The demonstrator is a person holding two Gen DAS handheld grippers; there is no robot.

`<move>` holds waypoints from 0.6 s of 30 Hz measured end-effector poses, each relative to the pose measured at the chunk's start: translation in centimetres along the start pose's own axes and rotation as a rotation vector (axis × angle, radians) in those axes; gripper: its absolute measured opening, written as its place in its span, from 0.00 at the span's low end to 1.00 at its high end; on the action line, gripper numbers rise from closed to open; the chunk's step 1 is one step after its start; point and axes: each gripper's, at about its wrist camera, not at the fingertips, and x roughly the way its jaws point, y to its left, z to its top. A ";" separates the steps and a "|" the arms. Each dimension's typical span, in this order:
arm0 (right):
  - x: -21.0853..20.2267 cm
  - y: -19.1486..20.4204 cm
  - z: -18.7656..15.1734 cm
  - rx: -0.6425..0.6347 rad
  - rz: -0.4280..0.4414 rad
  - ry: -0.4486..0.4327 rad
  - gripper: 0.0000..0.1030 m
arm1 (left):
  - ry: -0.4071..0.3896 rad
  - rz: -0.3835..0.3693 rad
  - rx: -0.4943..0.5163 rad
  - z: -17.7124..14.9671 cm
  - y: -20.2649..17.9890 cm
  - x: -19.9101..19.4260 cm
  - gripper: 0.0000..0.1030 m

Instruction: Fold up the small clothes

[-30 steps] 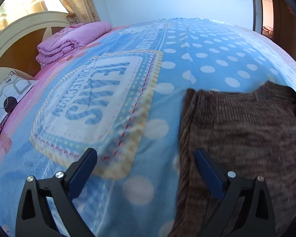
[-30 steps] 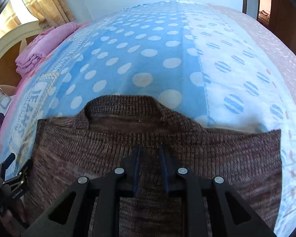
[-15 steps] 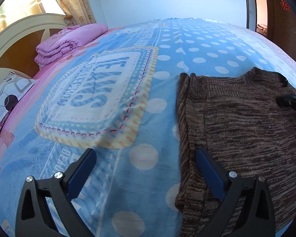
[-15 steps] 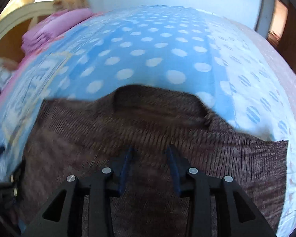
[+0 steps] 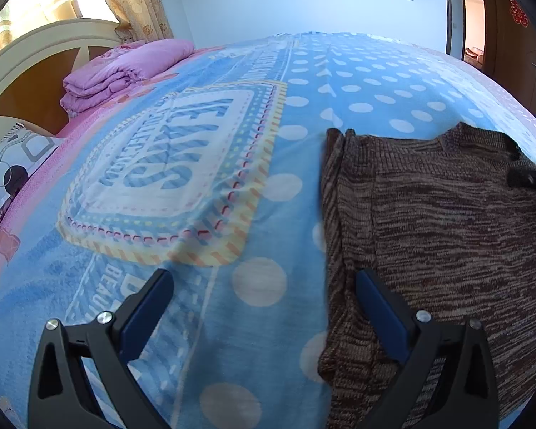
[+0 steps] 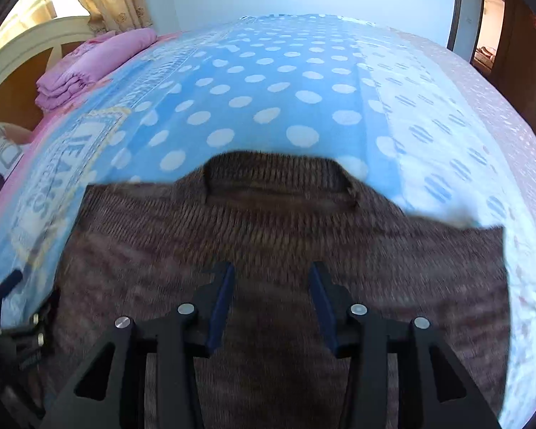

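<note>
A brown knitted sweater (image 5: 446, 221) lies flat on the blue polka-dot bedspread (image 5: 253, 193), its sides folded inward. In the right wrist view the sweater (image 6: 268, 236) fills the lower half, collar (image 6: 278, 175) away from me. My left gripper (image 5: 264, 279) is wide open and empty, straddling the sweater's left folded edge, right finger over the knit. My right gripper (image 6: 271, 279) is open and empty above the sweater's middle, below the collar. It shows as a dark tip (image 5: 529, 178) in the left wrist view.
A folded pink quilt (image 5: 125, 71) lies by the white and wood headboard (image 5: 35, 82) at the far left. A patterned pillow (image 5: 7, 164) is at the left edge. A wooden door (image 5: 511, 35) stands at the far right.
My right gripper has opened from shut and pulled back a little from the collar. My left gripper stayed open and drew back along the sweater's left edge.
</note>
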 end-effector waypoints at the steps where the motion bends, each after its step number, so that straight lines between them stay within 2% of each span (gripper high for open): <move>1: -0.8 0.1 -1.1 -0.021 0.015 -0.005 0.49 | -0.001 0.006 -0.002 -0.1 0.1 -0.3 1.00; 4: -3.1 -0.6 -4.8 -0.059 -0.010 -0.016 0.49 | -0.024 -0.009 -0.012 -1.0 0.5 -2.2 1.00; 7: -3.7 -3.1 -7.4 0.000 -0.012 0.002 0.49 | -0.069 -0.021 0.028 -2.4 0.4 -4.0 1.00; 9: -3.5 -4.4 -7.9 0.023 0.005 -0.013 0.49 | -0.076 -0.030 0.060 -3.4 0.0 -4.4 1.00; 13: -2.6 -4.5 -5.4 0.061 -0.034 -0.011 0.49 | -0.013 -0.026 0.085 -3.2 -0.5 -3.2 1.00; 16: -0.4 -4.5 -2.9 0.078 -0.059 0.005 0.49 | 0.010 -0.036 0.074 -2.8 -0.5 -2.6 1.00; 18: 1.3 -4.1 -1.3 0.043 -0.111 -0.007 0.55 | 0.010 -0.048 0.059 -3.0 -0.1 -2.7 1.00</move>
